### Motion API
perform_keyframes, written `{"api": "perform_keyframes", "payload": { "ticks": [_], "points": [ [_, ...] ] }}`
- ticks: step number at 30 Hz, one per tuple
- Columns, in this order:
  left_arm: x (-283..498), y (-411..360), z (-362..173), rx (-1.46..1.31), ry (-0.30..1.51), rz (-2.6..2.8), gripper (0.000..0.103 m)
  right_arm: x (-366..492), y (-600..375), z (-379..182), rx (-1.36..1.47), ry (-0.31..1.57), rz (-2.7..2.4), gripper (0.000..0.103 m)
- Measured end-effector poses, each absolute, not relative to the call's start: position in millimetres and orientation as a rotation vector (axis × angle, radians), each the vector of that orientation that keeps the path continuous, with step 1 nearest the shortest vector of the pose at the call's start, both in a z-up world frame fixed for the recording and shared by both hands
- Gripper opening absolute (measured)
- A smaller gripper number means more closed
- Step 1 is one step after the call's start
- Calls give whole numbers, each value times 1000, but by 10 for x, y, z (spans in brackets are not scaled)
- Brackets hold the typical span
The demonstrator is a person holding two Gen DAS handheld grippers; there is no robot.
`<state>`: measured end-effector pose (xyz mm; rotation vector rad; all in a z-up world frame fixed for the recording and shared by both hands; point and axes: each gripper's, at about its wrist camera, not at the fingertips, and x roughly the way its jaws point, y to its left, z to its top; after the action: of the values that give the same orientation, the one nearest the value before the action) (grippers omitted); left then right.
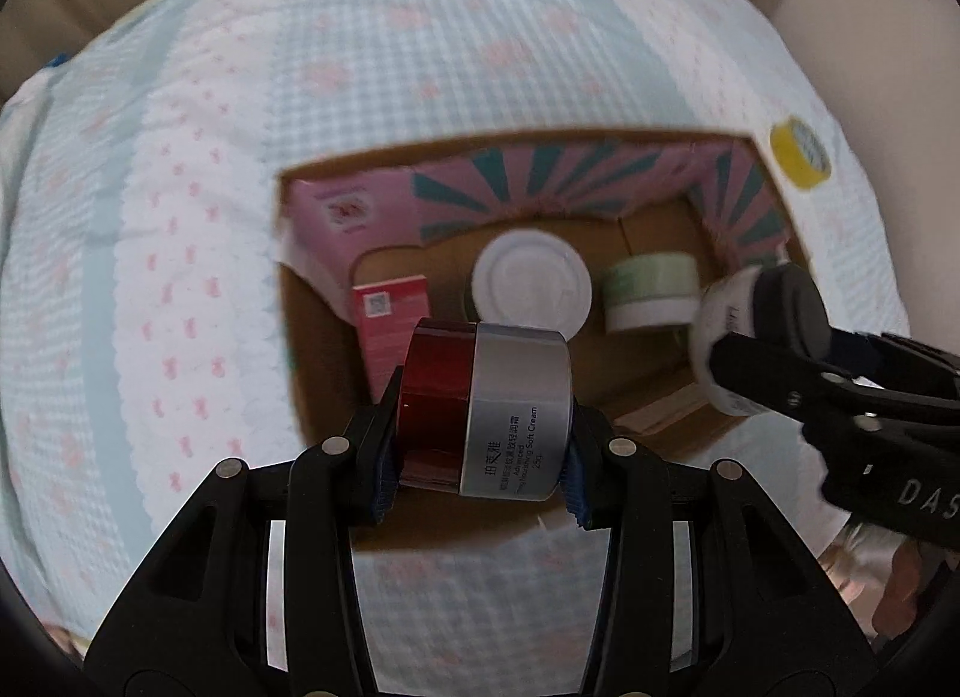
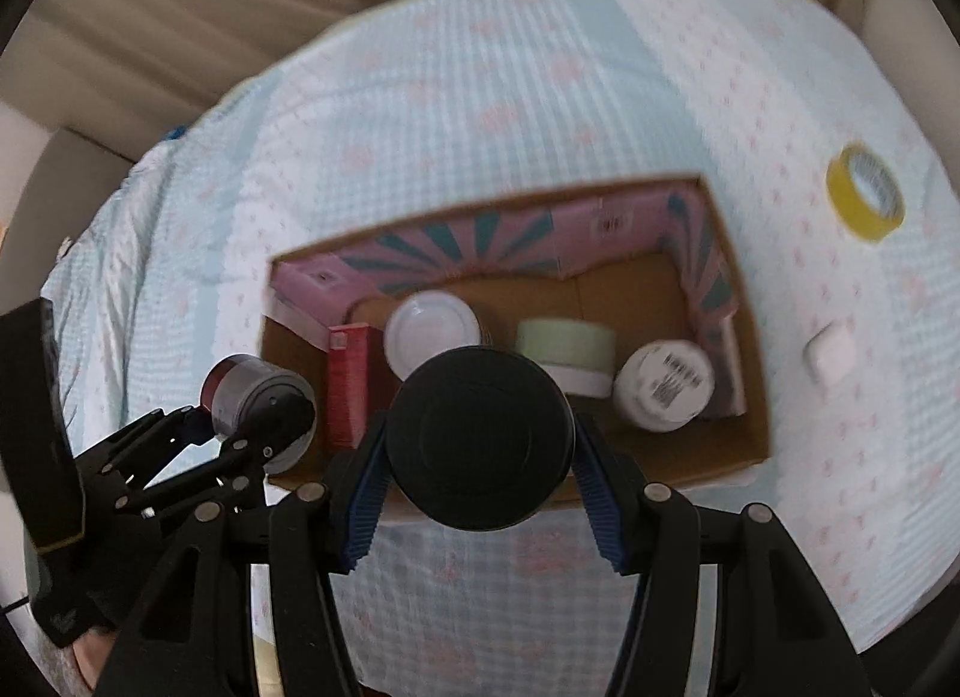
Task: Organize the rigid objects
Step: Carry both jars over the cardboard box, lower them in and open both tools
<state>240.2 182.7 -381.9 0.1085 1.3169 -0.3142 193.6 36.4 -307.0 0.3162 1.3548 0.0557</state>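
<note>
Both claws carry cosmetic jars above the near edge of the open cardboard box (image 2: 744, 301), which sits on a surface covered with a blue checked cloth (image 1: 180, 217).

**Claw state.** The left claw (image 1: 480, 439) is pinching a red-and-silver cream jar (image 1: 486, 403), held on its side, base against one pad and lid against the other. The right claw (image 2: 480, 445) is pinching a black-lidded jar (image 2: 480, 439), with the lid facing the camera.

**Box contents.** A white-lidded jar (image 2: 432, 331) near the middle, a green-lidded jar (image 2: 567, 355) to its right, a white jar with a barcode label (image 2: 663, 385) at the right wall, a red carton (image 2: 348, 385) at the left, and a pink carton (image 1: 354, 217) in the far-left corner.

**Procedure (judgement).**
1. Lower one claw at a time; the two claws stand close together over the box.
2. Aim for bare cardboard floor. The far-right area looks the most open.
3. Turn the red-and-silver cream jar upright before release, as it may roll if set on its side.
4. Spread the fingers only once the jar rests on the floor.

**Outside the box.** A yellow tape roll (image 2: 864, 199) and a small white item (image 2: 831, 355) lie on the cloth to the right.
</note>
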Motion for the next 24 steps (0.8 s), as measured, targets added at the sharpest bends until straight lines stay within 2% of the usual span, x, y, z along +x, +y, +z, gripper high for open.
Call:
{"api": "perform_keyframes", "payload": {
  "ticks": [7,17,18,19,20,22,24],
  "points": [
    [2484,1714,-4056,188,1339,-365,38,2054,332,-3449,374,1380,19,53],
    [2437,1679,-4035,225,1354,-415,40,2092,287,-3490,432,1415,-20,54],
    [2431,1676,-4023,224,1351,-412,56,2082,281,-3489,440,1408,-30,54],
    [2426,1678,-4003,219,1345,-413,73,2064,264,-3478,460,1388,-38,59],
    [2422,1685,-3963,199,1334,-423,102,2057,249,-3458,481,1364,-39,64],
    [2417,1714,-3891,159,1317,-434,103,2035,227,-3394,504,1324,-41,101],
    [2418,1747,-3841,149,1321,-420,103,2021,236,-3318,494,1298,-30,102]
  ]
}}
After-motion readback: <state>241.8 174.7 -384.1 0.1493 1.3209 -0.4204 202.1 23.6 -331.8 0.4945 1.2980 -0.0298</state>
